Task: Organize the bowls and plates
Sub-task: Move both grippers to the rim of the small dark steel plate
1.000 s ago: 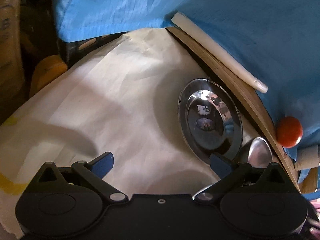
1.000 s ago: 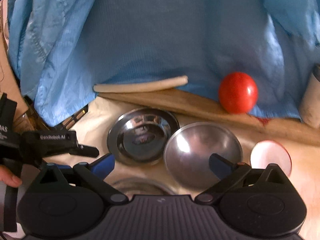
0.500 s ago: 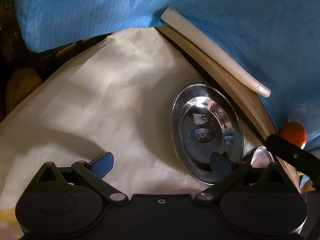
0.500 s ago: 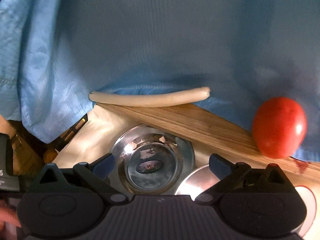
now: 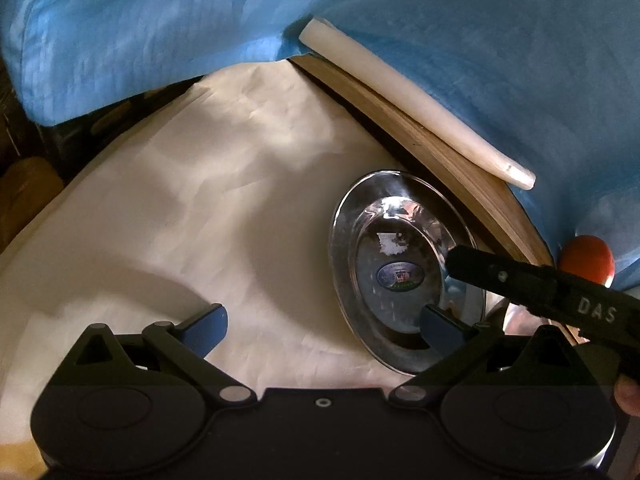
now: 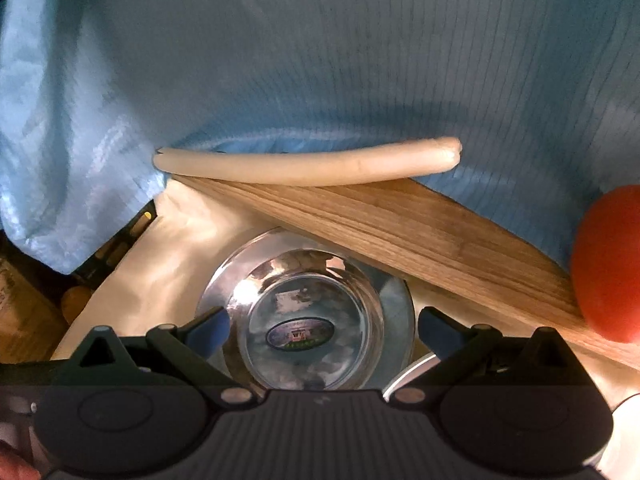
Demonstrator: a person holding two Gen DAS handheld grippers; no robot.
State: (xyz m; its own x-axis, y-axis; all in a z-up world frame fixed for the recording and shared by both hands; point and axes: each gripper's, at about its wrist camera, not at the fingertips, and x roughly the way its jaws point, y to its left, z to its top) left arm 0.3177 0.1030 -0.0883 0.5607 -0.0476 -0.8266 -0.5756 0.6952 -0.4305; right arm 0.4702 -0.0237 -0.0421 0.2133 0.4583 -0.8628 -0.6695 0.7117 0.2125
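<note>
Steel plate (image 6: 308, 312) low in the centre of the right view, flat on the cream-covered counter (image 5: 200, 208), just beside the wooden board (image 6: 400, 224). Right tongs (image 6: 323, 326) spread wide, empty, straddling the plate; left tongs (image 5: 323, 322) equally wide, holding nothing. Probably light, stiff, slick — best pinched at the thin flared rim, not the polished well. Second steel piece (image 6: 408, 372) peeking at lower right — bowl or plate, cannot tell.

left wrist: table viewed low, from the left | right wrist: aimed close at backdrop | shared: steel plate (image 5: 404, 276) (image 6: 308, 316), wooden board (image 5: 452, 168) (image 6: 400, 236)
</note>
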